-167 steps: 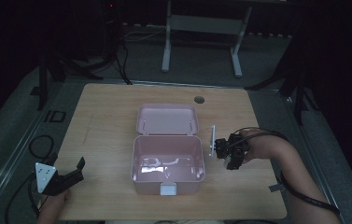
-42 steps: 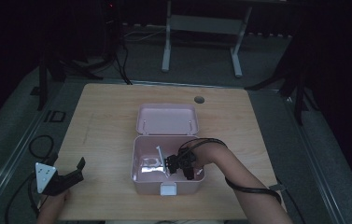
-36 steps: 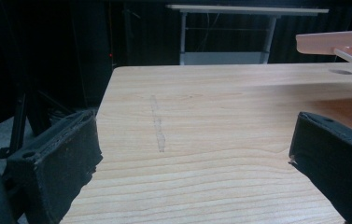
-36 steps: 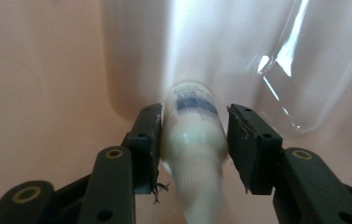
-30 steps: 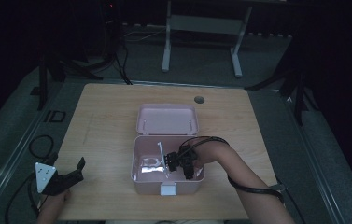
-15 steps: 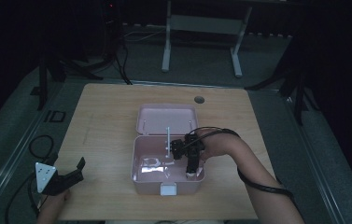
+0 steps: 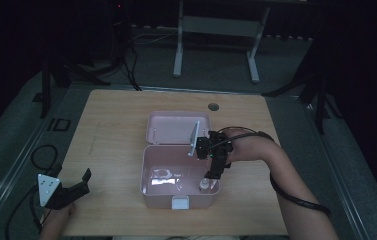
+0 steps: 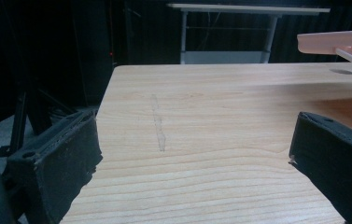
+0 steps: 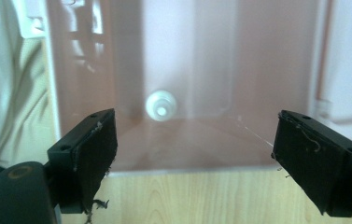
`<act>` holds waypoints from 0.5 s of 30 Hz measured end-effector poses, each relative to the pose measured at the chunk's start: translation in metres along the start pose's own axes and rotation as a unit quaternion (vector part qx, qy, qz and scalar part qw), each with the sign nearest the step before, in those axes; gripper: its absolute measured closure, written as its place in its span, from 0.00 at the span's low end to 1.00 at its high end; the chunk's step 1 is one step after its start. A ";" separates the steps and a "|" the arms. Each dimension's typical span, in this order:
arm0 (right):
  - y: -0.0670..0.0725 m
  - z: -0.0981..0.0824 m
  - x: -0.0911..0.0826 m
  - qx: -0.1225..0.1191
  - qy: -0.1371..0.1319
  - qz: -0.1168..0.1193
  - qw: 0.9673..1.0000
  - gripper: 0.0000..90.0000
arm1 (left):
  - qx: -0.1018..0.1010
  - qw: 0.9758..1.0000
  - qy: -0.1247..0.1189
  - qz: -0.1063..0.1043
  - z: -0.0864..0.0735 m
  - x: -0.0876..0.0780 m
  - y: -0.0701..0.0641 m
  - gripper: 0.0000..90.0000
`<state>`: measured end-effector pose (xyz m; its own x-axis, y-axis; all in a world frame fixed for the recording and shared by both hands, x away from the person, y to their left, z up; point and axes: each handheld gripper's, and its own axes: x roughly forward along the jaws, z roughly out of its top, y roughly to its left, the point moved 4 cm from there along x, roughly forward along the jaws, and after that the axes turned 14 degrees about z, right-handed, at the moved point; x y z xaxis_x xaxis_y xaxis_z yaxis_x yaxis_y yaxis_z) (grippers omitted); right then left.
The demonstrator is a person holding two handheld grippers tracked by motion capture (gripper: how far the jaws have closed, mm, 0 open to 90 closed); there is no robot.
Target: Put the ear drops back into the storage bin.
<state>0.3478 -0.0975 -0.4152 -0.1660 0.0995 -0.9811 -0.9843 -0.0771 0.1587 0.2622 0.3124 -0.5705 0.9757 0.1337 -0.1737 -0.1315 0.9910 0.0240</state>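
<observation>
Two grippers are in our hands at the wooden table. Our right gripper hangs above the right end of the open pink box, its black jaws pointing down into it, with the forearm coming in from the lower right and a cable looping beside the wrist. Its jaws have just been opening and now stand wide apart with nothing between them. Straight below them, on the box floor near the front right corner, sits a small white round piece; in the right gripper view the same white round piece lies beyond the jaws, apart from both pads, round with a raised middle and a glossy look. We cannot tell more of what it is.

Our left gripper rests low at the near left corner of the table, well apart from the box, its grey three-cornered plate turned up. In the left gripper view its jaws gape wide over bare wood, holding nothing.

To the right of the left gripper, the box is smooth pink plastic with rounded corners, a pale latch on its front wall and a shiny floor. Its lid lies flat behind it, beyond our right gripper. A thin pale stick stands tilted just beside that gripper's body. Pale, fine, straight grain runs across the table.
</observation>
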 end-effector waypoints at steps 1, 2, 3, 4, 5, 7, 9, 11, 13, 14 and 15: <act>-0.001 -0.003 -0.003 0.002 -0.007 -0.002 1.000 0.15 | 0.000 1.000 0.000 0.000 0.000 0.000 0.000 0.02; -0.001 -0.005 -0.004 0.005 -0.010 -0.003 1.000 0.15 | 0.000 1.000 0.000 0.000 0.000 0.000 0.000 0.02; -0.002 -0.008 -0.006 0.007 -0.014 -0.007 1.000 0.15 | 0.000 1.000 0.000 0.000 0.000 0.000 0.000 0.02; -0.002 -0.011 -0.008 0.013 -0.021 -0.010 1.000 0.15 | 0.000 1.000 0.000 0.001 0.000 0.000 0.000 0.02; -0.003 -0.015 -0.010 0.020 -0.025 -0.012 0.999 0.15 | 0.000 1.000 0.000 0.001 0.000 0.000 0.000 0.02; -0.004 -0.021 -0.012 0.024 -0.030 -0.018 0.999 0.15 | 0.000 1.000 -0.001 0.001 0.000 0.000 0.000 0.02; -0.004 -0.028 -0.013 0.029 -0.033 -0.021 0.999 0.15 | 0.001 1.000 -0.001 0.001 0.000 0.000 0.000 0.02; -0.004 -0.034 -0.013 0.033 -0.038 -0.022 0.998 0.15 | 0.000 1.000 -0.001 0.001 0.000 0.000 0.000 0.02; -0.005 -0.041 -0.012 0.037 -0.039 -0.024 0.998 0.15 | 0.000 1.000 -0.001 0.001 0.000 0.000 0.000 0.02; -0.005 -0.044 -0.012 0.041 -0.041 -0.023 0.998 0.15 | 0.001 1.000 -0.001 0.001 0.000 0.000 0.000 0.02; -0.005 -0.048 -0.011 0.043 -0.042 -0.021 0.998 0.15 | 0.001 1.000 -0.001 0.002 0.000 0.000 0.000 0.02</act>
<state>0.3574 -0.1456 -0.4104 -0.1251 0.1839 -0.9749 -0.9914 0.0146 0.1300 0.2622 0.3121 -0.5705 0.9756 0.1370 -0.1713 -0.1346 0.9906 0.0257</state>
